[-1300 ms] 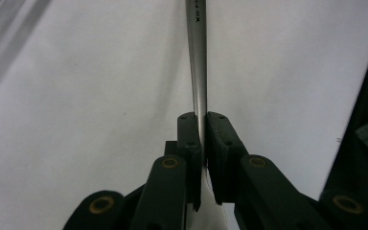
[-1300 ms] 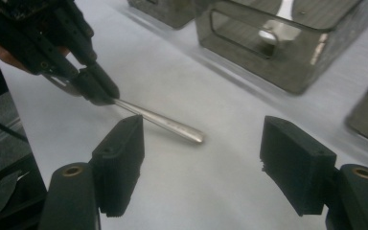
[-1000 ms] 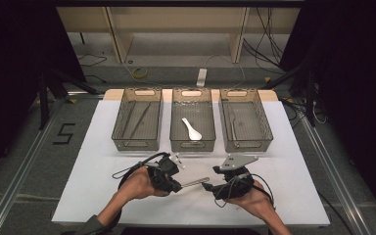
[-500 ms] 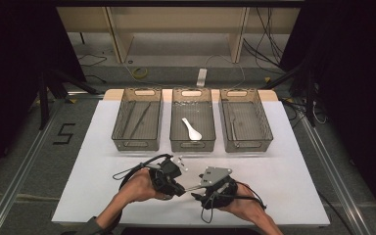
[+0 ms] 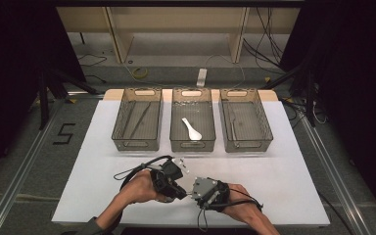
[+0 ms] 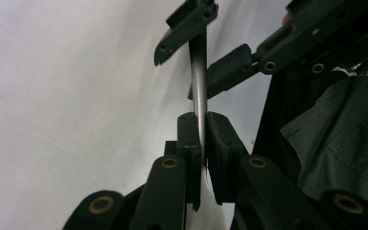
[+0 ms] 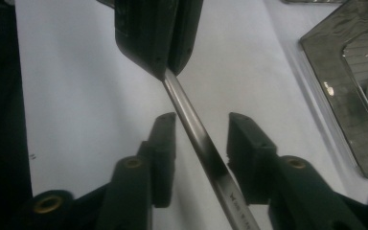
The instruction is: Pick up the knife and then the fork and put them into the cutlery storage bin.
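Grips a slim metal utensil (image 6: 199, 81) in the left tool (image 6: 203, 124), pressed together hard on the shaft with no gap on either side of the steel. Keeps that utensil off the white desk (image 5: 293, 181), low over its near edge and close to the middle, stretched between the two hands. Brings the right tool (image 7: 201, 129) around the free end of the same utensil, one black pad on each side of the flat steel. Has just been closing these jaws, with the utensil between them; not yet pinching, with clear white showing between the left-hand pad and the metal in the right gripper view, and the other pad just beside the steel or barely grazing it. Faces the tools tip to tip in the high view, nearly touching, forearms coming in from the bottom edge and cables looping behind. Farther back on the desk, well apart from the hands, lines up three see-through bins side by side: left bin (image 5: 122, 142) with thin dark sticks, middle bin (image 5: 176, 144) with a white spoon (image 5: 192, 129) lying flat on its floor, right bin (image 5: 267, 142) with something thin and pale that cannot be made out. Shows a stamped mark on the utensil's flat near the bottom of the right gripper view, too small to read.
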Action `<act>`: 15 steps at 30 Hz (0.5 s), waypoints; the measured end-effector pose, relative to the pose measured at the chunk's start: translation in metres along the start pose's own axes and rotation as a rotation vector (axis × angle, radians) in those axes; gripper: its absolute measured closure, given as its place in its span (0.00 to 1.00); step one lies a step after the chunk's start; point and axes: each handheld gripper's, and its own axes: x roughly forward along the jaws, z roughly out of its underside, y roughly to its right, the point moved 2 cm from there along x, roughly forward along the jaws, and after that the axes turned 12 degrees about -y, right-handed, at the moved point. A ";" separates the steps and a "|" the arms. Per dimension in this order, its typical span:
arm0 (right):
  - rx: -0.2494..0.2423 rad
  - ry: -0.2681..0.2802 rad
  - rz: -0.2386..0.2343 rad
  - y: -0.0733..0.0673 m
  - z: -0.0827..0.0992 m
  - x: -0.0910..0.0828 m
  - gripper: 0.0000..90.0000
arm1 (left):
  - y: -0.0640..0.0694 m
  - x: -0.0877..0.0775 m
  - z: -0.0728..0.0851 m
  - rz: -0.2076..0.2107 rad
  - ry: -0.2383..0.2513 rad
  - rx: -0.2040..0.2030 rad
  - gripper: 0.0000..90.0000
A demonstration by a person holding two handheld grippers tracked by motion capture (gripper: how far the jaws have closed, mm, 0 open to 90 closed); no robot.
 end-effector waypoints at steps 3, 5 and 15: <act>-0.030 -0.005 0.010 0.000 0.000 0.000 0.80 | 0.001 0.003 0.000 -0.001 -0.008 0.002 0.93; -0.065 -0.019 0.002 -0.002 0.000 0.000 0.83 | 0.000 0.003 0.000 0.006 -0.024 0.014 0.93; -0.191 -0.065 -0.015 -0.010 -0.001 -0.001 0.97 | -0.001 0.000 0.000 0.013 0.008 0.016 0.74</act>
